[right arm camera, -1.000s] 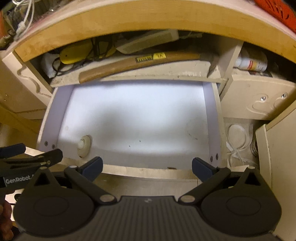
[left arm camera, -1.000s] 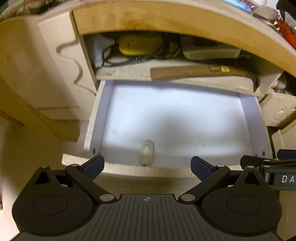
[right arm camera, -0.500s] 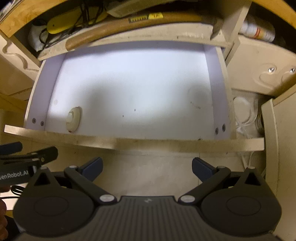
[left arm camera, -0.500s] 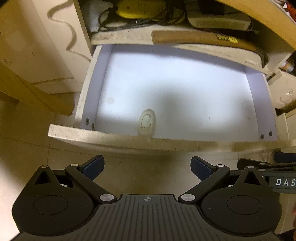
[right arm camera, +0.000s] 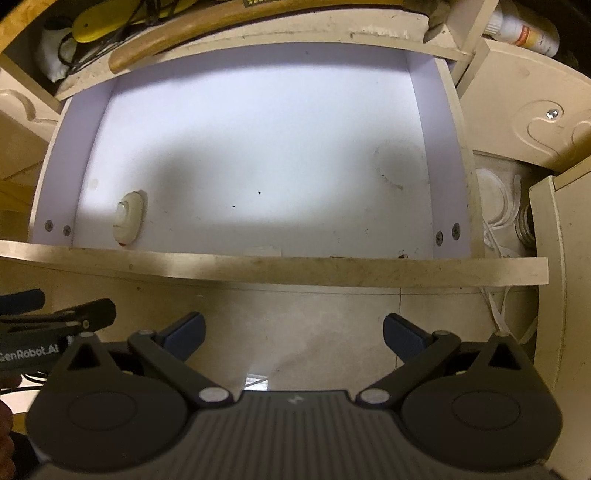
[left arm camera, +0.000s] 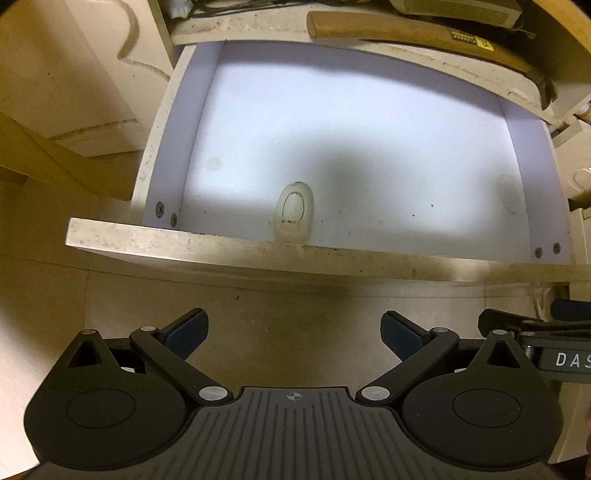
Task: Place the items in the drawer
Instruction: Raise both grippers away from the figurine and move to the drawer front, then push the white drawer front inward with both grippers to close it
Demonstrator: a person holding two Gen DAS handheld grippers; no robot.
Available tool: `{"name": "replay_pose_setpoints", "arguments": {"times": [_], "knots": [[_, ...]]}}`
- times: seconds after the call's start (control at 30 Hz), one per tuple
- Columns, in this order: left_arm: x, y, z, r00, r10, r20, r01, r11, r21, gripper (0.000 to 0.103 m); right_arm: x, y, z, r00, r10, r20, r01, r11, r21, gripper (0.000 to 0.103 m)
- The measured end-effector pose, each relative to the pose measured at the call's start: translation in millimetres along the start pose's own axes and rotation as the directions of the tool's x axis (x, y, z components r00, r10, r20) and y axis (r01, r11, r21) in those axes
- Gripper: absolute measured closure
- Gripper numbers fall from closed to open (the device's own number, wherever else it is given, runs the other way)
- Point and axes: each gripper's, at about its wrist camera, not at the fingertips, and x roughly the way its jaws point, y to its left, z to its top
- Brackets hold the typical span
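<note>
Left wrist view — drawer (left arm camera: 110, 240) pulled out, holds one oval switch (left arm camera: 293, 212) | hammer (left arm camera: 406, 33) on shelf above | left gripper (left arm camera: 293, 336) and right gripper (right arm camera: 293, 334) spread wide, holding nothing

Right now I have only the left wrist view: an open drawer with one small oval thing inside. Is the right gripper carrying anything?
Observer: No. The right gripper is open and empty, in front of the drawer.
Operator: Anything beside the drawer on its right?
Observer: A coil of white cable lies in the gap between the drawer and the next cabinet.
Operator: And on the shelf above, left end?
Observer: A yellow tool with black cords sits behind the hammer handle.
</note>
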Motion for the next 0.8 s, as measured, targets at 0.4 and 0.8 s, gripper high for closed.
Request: {"name": "replay_pose_setpoints", "arguments": {"times": [0.4, 0.8], "knots": [[12, 1, 13, 1.0, 0.003, 0.005, -0.003, 1.0, -0.006, 0.0, 10, -9, 14, 1.0, -0.014, 0.011, 0.014, 0.999, 0.03, 0.0], [12, -4, 17, 0.999, 0.018, 0.03, -0.019, 0.999, 0.042, 0.001, 12, -7, 20, 0.999, -0.023, 0.037, 0.022, 0.999, 0.024, 0.0]]}}
